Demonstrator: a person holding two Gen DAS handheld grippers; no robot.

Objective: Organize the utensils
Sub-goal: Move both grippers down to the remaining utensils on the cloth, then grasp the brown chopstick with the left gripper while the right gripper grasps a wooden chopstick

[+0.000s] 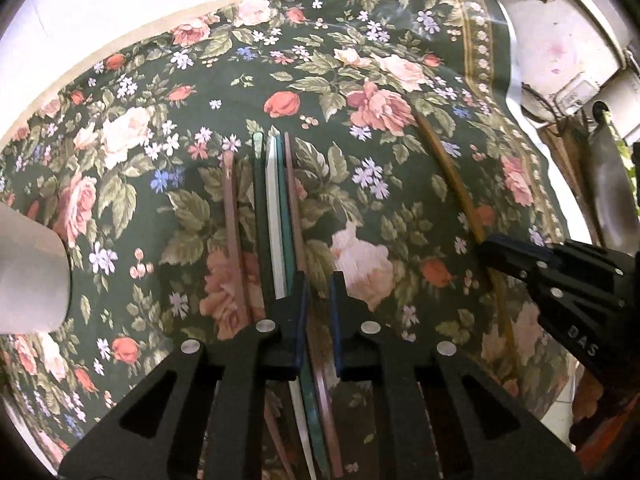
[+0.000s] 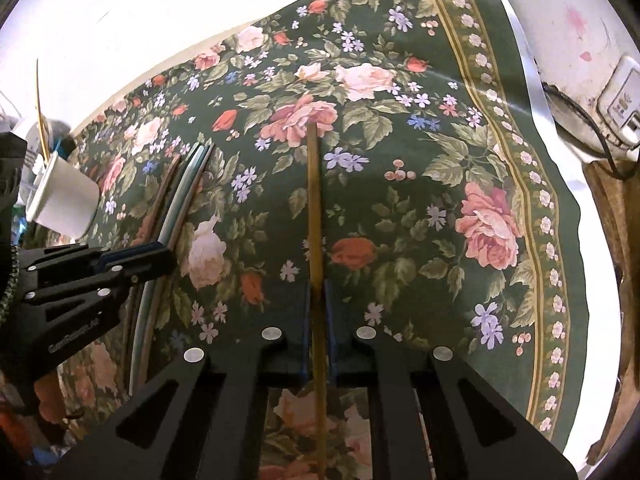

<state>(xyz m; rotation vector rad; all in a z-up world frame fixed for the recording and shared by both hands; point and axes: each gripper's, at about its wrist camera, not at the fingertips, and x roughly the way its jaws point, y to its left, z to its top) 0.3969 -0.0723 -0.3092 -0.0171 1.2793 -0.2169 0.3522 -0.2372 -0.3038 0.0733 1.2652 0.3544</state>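
Several chopsticks lie side by side on a floral tablecloth: brown, dark green, white and teal ones, also seen in the right wrist view. My left gripper is open over the brown stick at the bundle's right edge, its jaws a little apart around it. A single yellow-brown chopstick lies apart to the right. My right gripper is shut on it. The right gripper also shows in the left wrist view, on the yellow chopstick.
A white cup holding sticks stands at the left; it also shows in the left wrist view. The tablecloth's right edge hangs near a white appliance with a cable. A white wall lies behind.
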